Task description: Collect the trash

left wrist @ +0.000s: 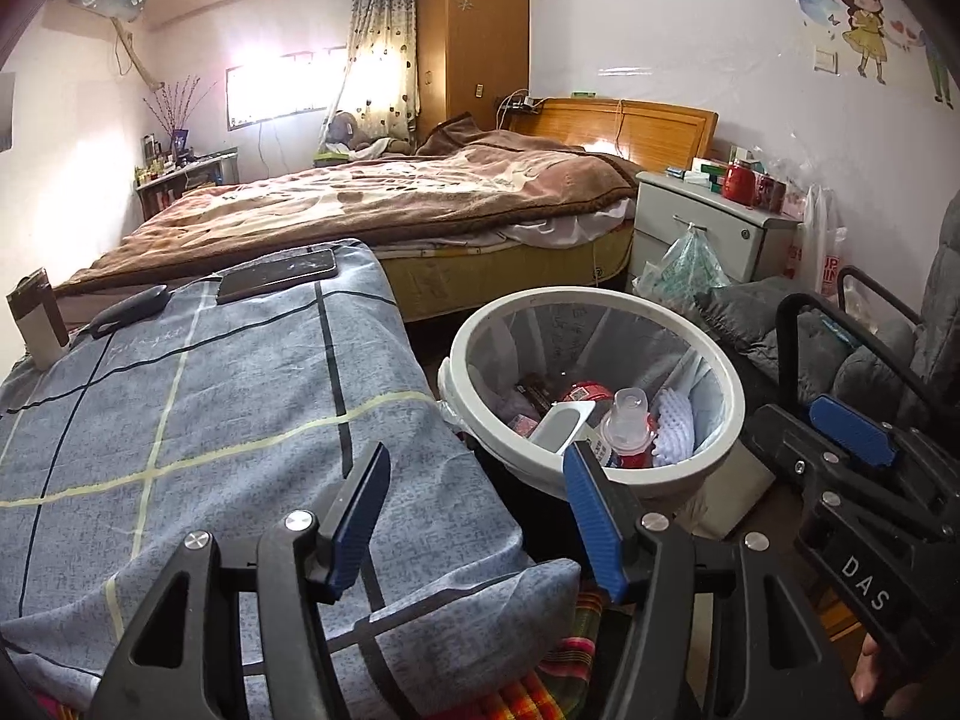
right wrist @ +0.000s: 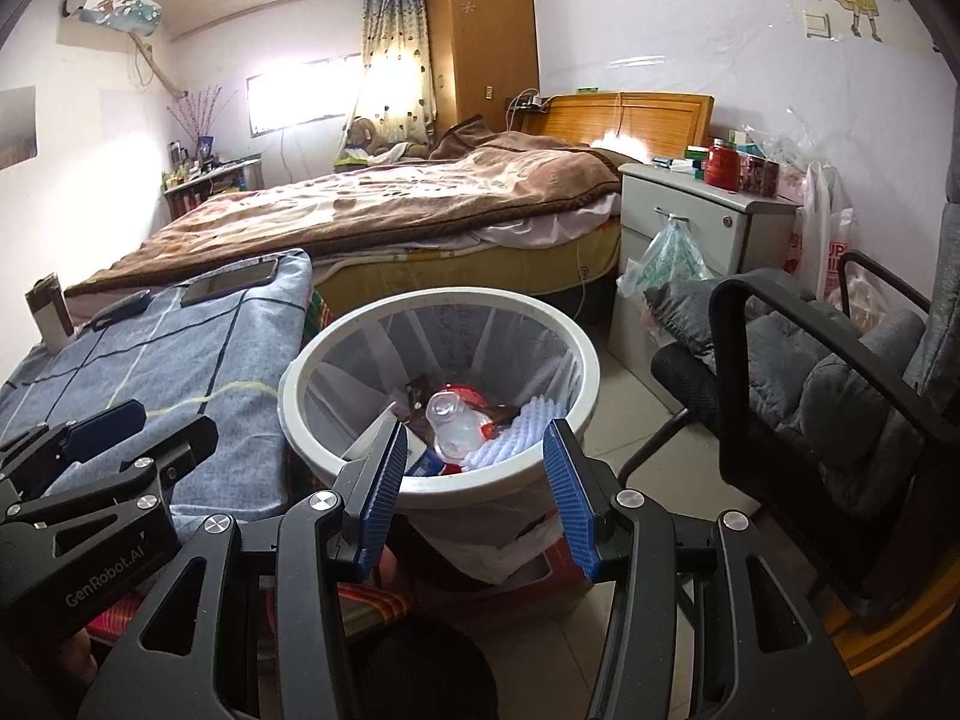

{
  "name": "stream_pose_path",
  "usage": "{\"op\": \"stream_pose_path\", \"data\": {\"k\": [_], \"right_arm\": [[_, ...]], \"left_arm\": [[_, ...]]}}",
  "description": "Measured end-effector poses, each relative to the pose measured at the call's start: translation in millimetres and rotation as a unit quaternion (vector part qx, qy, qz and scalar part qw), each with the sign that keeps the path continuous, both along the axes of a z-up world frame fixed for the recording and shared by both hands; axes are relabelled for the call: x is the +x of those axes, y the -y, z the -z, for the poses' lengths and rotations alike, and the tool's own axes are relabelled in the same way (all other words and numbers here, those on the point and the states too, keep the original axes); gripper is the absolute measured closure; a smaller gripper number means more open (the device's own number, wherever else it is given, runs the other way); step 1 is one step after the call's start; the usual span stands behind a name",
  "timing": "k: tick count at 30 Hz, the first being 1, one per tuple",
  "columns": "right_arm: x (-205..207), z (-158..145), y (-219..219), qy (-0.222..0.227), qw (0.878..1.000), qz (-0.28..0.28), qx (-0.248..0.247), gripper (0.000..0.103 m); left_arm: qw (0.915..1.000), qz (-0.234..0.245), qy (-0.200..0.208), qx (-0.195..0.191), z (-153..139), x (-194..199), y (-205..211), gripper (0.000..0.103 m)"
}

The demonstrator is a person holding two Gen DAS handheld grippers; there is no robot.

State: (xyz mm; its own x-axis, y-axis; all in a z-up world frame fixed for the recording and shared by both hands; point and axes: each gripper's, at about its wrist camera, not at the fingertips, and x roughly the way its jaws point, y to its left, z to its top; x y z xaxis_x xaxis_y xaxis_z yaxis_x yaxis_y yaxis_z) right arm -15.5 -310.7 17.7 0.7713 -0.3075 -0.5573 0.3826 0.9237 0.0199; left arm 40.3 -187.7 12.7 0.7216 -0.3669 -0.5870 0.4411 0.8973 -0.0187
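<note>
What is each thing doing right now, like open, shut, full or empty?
Left tongs: open, nothing between them.
Right tongs: open, nothing between them.
Trash bin: upright, no lid, lined with a bag, trash at the bottom.
Plastic bottle: lying in the bin.
Phone: flat on the blue cloth, screen dark.
Cupboard: doors shut.
Nightstand: drawers shut, a bag hanging from the handle.

A home bedroom: bed (left wrist: 384,192), wardrobe (left wrist: 474,36), nightstand (left wrist: 708,222).

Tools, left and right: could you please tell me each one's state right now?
Left tool: open, holding nothing.
Right tool: open, holding nothing.
</note>
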Motion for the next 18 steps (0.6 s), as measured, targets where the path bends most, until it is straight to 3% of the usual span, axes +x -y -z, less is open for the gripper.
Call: {"op": "stream_pose_path", "data": {"k": [18], "right_arm": [[1.3, 3.9, -4.4, -0.004, 1.000, 0.002, 0.008, 0.053]], "left_arm": [[1.0000, -0.008, -0.004, -0.004, 1.7, 0.5, -3.5, 0.041]]}}
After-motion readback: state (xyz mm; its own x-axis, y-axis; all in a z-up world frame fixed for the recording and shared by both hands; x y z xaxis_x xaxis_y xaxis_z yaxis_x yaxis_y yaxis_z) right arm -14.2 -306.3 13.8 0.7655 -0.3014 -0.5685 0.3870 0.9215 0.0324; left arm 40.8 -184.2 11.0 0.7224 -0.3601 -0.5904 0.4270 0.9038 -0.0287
